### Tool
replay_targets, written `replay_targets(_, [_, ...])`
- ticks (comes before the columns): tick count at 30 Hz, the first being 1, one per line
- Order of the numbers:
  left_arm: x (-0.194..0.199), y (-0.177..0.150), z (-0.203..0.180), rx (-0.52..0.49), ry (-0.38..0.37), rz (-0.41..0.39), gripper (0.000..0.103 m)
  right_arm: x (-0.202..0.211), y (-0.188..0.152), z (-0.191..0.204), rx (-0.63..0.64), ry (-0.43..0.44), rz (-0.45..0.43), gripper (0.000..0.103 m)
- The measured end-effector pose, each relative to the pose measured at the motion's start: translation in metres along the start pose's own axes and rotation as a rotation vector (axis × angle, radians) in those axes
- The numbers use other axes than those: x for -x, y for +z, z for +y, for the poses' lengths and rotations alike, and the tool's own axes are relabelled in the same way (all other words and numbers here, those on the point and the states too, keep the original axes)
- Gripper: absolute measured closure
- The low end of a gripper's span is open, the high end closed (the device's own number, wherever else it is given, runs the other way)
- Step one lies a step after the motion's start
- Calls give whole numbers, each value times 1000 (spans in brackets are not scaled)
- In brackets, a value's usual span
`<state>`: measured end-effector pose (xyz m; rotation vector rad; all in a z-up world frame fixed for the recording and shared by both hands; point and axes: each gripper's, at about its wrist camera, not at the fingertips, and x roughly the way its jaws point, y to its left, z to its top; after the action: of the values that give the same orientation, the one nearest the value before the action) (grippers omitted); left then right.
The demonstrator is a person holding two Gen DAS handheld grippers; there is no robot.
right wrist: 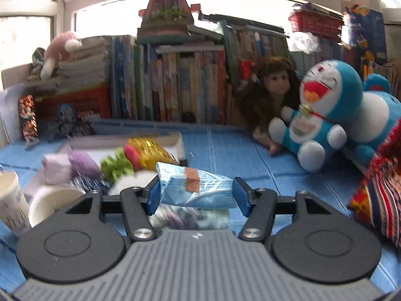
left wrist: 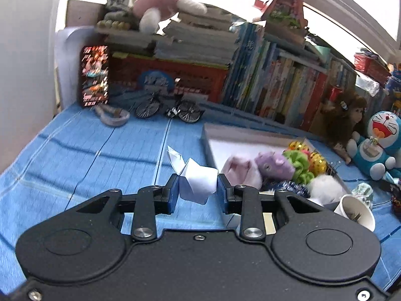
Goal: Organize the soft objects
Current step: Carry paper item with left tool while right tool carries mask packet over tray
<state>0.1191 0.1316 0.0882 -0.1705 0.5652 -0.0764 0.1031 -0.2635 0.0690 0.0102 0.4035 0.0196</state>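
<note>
My left gripper (left wrist: 198,184) is shut on a white folded paper piece (left wrist: 198,178), held above the blue cloth. To its right lies a white shallow box (left wrist: 213,140) with several soft things: a pale pink plush (left wrist: 240,170), a purple plush (left wrist: 273,164), a green scrunchie (left wrist: 299,165) and a white fluffy ball (left wrist: 325,186). My right gripper (right wrist: 196,192) is shut on a light blue packet (right wrist: 198,188) with an orange label. The same box (right wrist: 179,141) shows behind and left of it, with the purple plush (right wrist: 84,164) and green scrunchie (right wrist: 116,166).
A blue cat plush (right wrist: 323,110) and a brown-haired doll (right wrist: 268,92) lean against a row of books (right wrist: 175,85). Paper cups (right wrist: 52,207) stand at the near left. A striped red cushion (right wrist: 383,190) is on the right. A toy bicycle (left wrist: 170,107) stands on the blue cloth (left wrist: 75,155).
</note>
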Motion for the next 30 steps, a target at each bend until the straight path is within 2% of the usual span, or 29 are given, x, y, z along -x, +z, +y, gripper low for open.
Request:
replay_targets(10, [-15,30,-36,-81,-36,-3,73,-30,39,34,4,86,14,40])
replay_targets(16, [-37,49,-50,-96,-68,29,73,-50,58,56,7,145,50,40])
replay_targets(22, [-66,73,-61,-92,-126,91,73,-79,81,75,-32,214,134,40])
replay_targets(30, [-116,83,-74,-87,-145,174,73,-126,97,93,-126,268,243,40])
